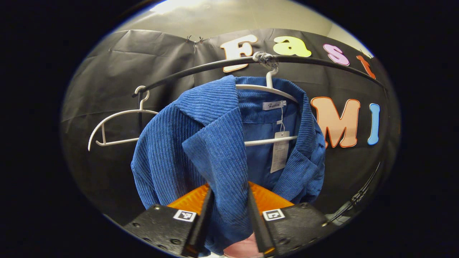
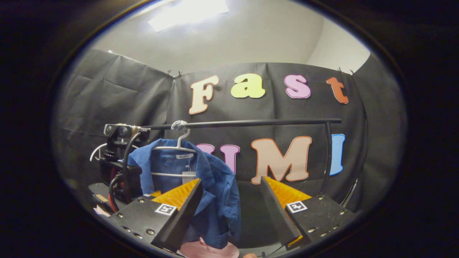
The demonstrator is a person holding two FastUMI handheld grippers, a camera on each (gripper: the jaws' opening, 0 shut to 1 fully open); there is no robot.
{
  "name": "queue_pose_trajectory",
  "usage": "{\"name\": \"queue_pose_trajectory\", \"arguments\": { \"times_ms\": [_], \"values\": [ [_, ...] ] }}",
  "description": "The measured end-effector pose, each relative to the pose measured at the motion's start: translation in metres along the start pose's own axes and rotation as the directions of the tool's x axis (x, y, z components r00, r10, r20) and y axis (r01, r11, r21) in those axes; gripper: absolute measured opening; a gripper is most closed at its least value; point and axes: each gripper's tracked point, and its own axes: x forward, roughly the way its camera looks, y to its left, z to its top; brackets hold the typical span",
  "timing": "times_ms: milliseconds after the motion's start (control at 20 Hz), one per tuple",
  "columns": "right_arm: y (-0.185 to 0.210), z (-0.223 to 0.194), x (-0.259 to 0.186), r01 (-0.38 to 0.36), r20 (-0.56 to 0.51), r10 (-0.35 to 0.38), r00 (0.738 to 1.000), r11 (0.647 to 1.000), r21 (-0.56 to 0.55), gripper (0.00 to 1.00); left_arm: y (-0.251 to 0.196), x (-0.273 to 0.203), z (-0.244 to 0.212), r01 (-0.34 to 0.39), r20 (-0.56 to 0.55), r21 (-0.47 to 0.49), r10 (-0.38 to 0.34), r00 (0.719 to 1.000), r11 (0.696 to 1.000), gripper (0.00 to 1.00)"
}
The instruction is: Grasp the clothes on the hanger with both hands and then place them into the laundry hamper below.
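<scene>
**Left claw on the jacket's front panel, right claw wide and holding nothing**

Biggest thing first: the black clothes rail (image 1: pixel 200 70) runs across above the left claw (image 1: pixel 229 218), and in the right gripper view the same rail (image 2: pixel 251 123) sits up ahead of the right claw (image 2: pixel 229 211) with a post going down at its far end

The blue corduroy jacket (image 1: pixel 215 143) is hanging on a white hanger (image 1: pixel 267 89) hooked over the rail, straight ahead of the left claw. One front panel with the lapel drops right down between the left claw's fingers, which are closed in narrow with the cloth sitting in the gap and both pads against it as far as I can see. From the right claw's side the jacket (image 2: pixel 215 179) is ahead and off to its left, part of it behind the left finger, not between the two

Right claw is spread wide with only the backdrop between its fingers. Further off on its left is the other claw's camera rig with cables

An empty white hanger (image 1: pixel 118 125) hangs on the rail up and left of the left claw

Small stuff: a paper tag (image 1: pixel 279 152) dangles inside the jacket's collar, and something pink (image 2: pixel 209 250) peeks out at the bottom just under the jacket's hem, can't tell what it is
</scene>
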Motion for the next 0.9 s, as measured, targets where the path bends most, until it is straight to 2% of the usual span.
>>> {"name": "queue_pose_trajectory", "arguments": {
  "times_ms": [200, 400, 450, 500, 700, 800, 900],
  "values": [
    [0.013, -0.009, 0.011, -0.038, -0.017, 0.038, 0.999, 0.999, 0.007, 0.96, 0.013, -0.001, 0.001, -0.02, -0.011, -0.035, 0.019, 1.0, 0.999, 0.04],
    [0.029, -0.023, 0.024, -0.079, -0.043, 0.08, 0.996, 0.997, 0.013, 0.96, 0.022, -0.011, 0.009, -0.012, -0.017, -0.091, 0.01, 1.0, 0.996, 0.0],
    [0.032, -0.025, 0.027, -0.089, -0.047, 0.09, 0.995, 0.996, 0.016, 0.92, 0.024, -0.014, 0.013, -0.008, -0.008, -0.085, 0.007, 1.0, 0.996, 0.0],
    [0.037, -0.028, 0.032, -0.098, -0.05, 0.099, 0.994, 0.995, 0.02, 0.96, 0.026, -0.016, 0.018, -0.005, 0.001, -0.073, 0.005, 1.0, 0.997, 0.0],
    [0.063, -0.047, 0.058, -0.156, -0.063, 0.158, 0.986, 0.987, 0.035, 0.96, 0.034, -0.031, 0.046, 0.007, 0.075, -0.019, -0.005, 0.997, 1.0, 0.0],
    [0.079, -0.063, 0.073, -0.193, -0.079, 0.195, 0.978, 0.981, 0.03, 0.92, 0.041, -0.037, 0.06, -0.01, 0.113, 0.019, 0.007, 0.994, 1.0, 0.0],
    [0.092, -0.083, 0.089, -0.211, -0.104, 0.214, 0.971, 0.977, 0.039, 0.99, 0.048, -0.038, 0.071, -0.017, 0.133, 0.026, 0.013, 0.991, 1.0, 0.0]
  ]
}}
